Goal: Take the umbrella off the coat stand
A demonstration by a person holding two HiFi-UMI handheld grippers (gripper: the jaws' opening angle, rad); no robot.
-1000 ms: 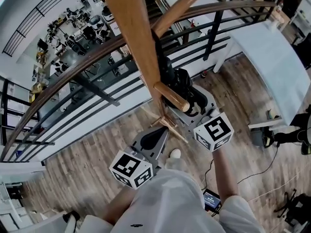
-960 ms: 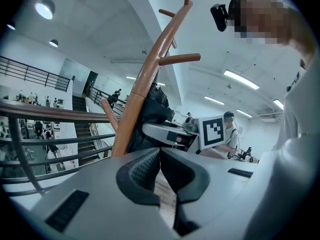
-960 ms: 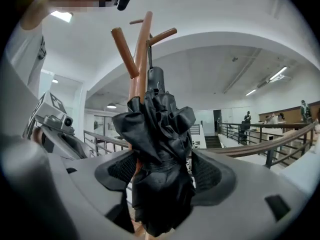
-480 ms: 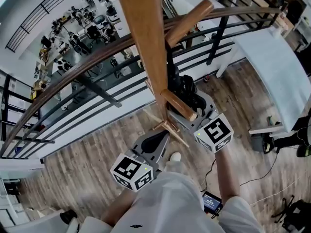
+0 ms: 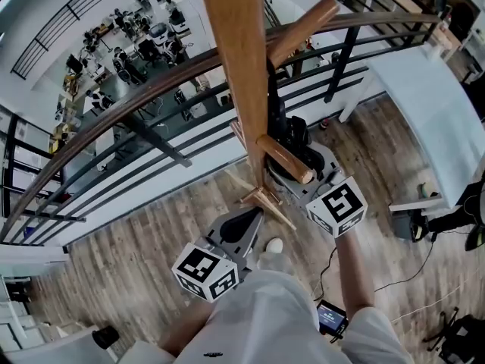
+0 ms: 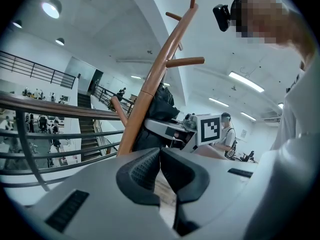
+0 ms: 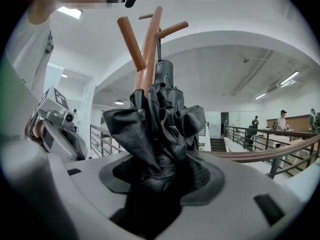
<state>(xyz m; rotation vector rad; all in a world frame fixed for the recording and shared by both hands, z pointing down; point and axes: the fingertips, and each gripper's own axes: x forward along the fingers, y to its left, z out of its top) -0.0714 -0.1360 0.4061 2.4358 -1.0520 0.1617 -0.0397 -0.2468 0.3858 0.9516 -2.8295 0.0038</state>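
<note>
A wooden coat stand point(image 5: 244, 67) rises in front of me. A folded black umbrella point(image 7: 160, 119) hangs by its strap from one of its pegs point(image 7: 172, 30). My right gripper point(image 7: 160, 176) reaches around the umbrella's lower bundle. Its jaws are closing, with crumpled fabric filling the gap between the pads. In the head view the umbrella point(image 5: 292, 139) sits behind a lower peg point(image 5: 284, 159), just ahead of the right gripper's marker cube point(image 5: 337, 203). My left gripper point(image 6: 160, 156) is shut on nothing, held low by the pole point(image 6: 150, 89).
A curved wooden handrail with black bars point(image 5: 136, 105) runs right behind the stand, with a drop to a lower floor beyond. The stand's splayed feet point(image 5: 261, 197) rest on the wood floor. A white table point(image 5: 424, 89) stands at right, with cables and a device point(image 5: 330, 317) on the floor.
The head view has shifted slightly, so the pole looks nearer. Both grippers stay about where they were, the right one still at the umbrella.
</note>
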